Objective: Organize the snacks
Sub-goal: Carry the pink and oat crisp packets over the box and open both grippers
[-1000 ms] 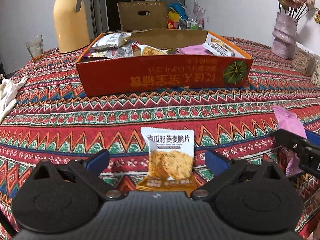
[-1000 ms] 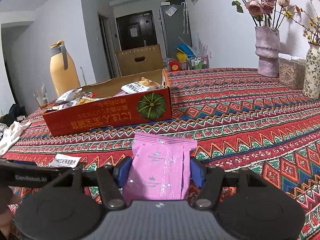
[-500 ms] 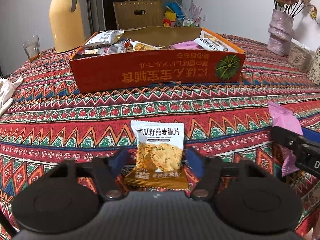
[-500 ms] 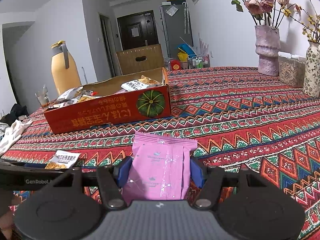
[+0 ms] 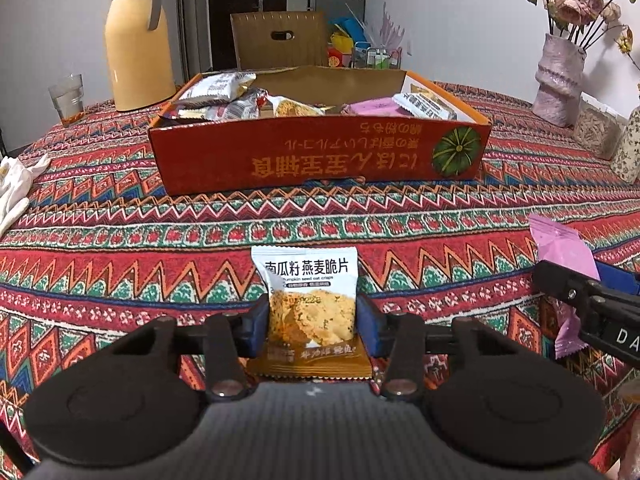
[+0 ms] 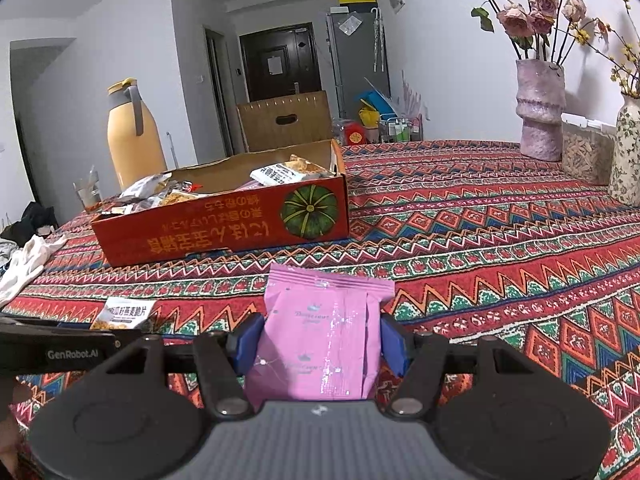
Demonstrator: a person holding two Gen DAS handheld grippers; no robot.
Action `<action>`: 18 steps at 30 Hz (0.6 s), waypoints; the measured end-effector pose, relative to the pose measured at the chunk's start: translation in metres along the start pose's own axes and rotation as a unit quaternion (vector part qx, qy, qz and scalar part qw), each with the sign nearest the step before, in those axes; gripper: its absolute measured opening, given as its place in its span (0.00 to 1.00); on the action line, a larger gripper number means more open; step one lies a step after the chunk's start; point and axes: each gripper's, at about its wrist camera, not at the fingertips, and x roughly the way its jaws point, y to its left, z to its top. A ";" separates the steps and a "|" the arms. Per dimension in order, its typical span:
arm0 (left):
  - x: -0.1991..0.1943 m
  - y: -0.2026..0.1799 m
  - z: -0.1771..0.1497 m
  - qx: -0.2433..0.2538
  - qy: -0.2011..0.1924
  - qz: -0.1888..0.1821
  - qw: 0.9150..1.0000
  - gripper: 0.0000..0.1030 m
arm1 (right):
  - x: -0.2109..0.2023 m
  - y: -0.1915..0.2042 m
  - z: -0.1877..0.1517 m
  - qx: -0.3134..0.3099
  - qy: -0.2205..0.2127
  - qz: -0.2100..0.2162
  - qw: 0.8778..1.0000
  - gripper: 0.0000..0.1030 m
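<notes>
Left wrist view, left to right. White cloth (image 5: 16, 188) at the left edge on the patterned tablecloth (image 5: 120, 240). Drinking glass (image 5: 67, 98) and yellow thermos jug (image 5: 134, 40) in the upper left. Red cardboard tray (image 5: 320, 156) across the upper middle, upside-down gold lettering and a green pumpkin print on its near wall, several snack packets inside. Low centre: left gripper (image 5: 312, 324) closing its jaws on the oat crisp packet (image 5: 308, 300), blue pads touching both side edges, packet lying on the tablecloth with the white top end pointing at the tray. Lower right: right gripper (image 5: 576, 300) seen from the side, pink packet (image 5: 560, 248) sticking out above and below it. Pale pink vase (image 5: 558, 80) with dried flowers in the upper right.

Right wrist view, left to right. White cloth (image 6: 28, 264) at the left edge. Oat crisp packet (image 6: 124, 312) low left, just past the black bar of the left gripper. Red cardboard tray (image 6: 224, 224) left of centre. Right gripper (image 6: 320, 340) low centre, clenched on the pink packet (image 6: 324, 336), pads pressed against both sides. Pale pink vase (image 6: 540, 112) upper right.
</notes>
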 end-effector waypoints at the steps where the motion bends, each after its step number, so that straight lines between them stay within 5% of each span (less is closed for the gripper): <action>1: -0.001 0.001 0.001 -0.001 -0.002 0.000 1.000 0.44 | 0.000 0.001 0.001 -0.002 -0.001 0.000 1.000 0.59; 18: -0.016 0.014 0.050 -0.013 -0.070 0.003 0.997 0.44 | 0.018 0.027 0.043 -0.039 -0.037 0.002 0.999 0.59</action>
